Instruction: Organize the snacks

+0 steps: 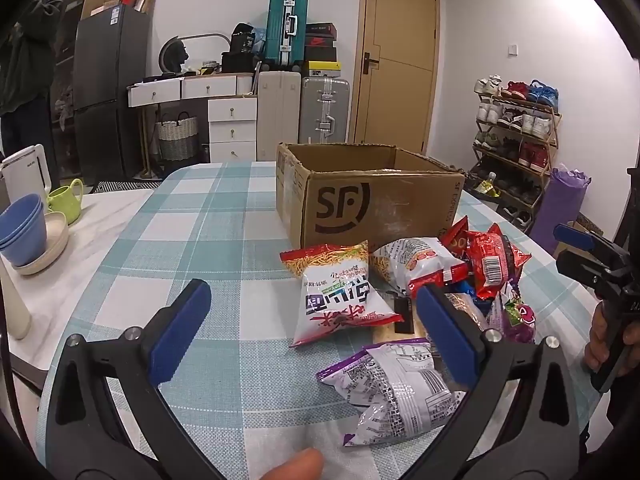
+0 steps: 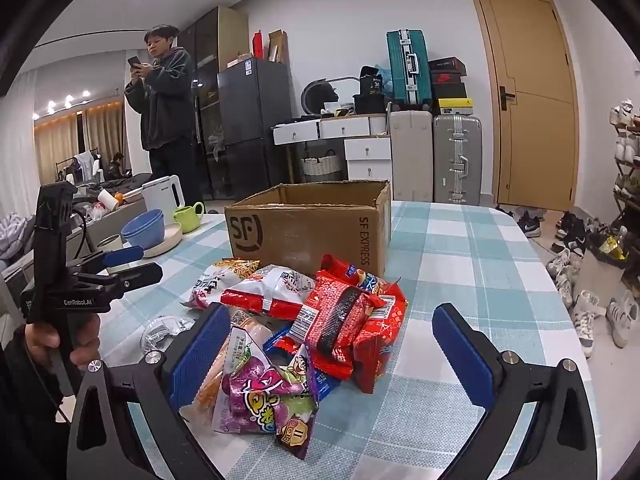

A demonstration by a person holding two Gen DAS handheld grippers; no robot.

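Note:
An open brown SF cardboard box (image 1: 372, 196) stands on the checked tablecloth; it also shows in the right wrist view (image 2: 308, 224). In front of it lies a pile of snack packets: a white and red noodle packet (image 1: 340, 292), a purple and silver packet (image 1: 396, 392), red packets (image 2: 344, 320) and a purple candy bag (image 2: 260, 396). My left gripper (image 1: 316, 320) is open and empty above the near packets; it also shows in the right wrist view (image 2: 128, 266). My right gripper (image 2: 332, 344) is open and empty, over the pile; it also shows in the left wrist view (image 1: 580, 248).
Blue bowls (image 1: 22, 232), a green mug (image 1: 66, 200) and a white kettle (image 1: 28, 172) stand at the table's left side. A person (image 2: 164, 108) stands beyond the table. Suitcases (image 1: 324, 108), drawers and a shoe rack (image 1: 516, 140) line the far wall.

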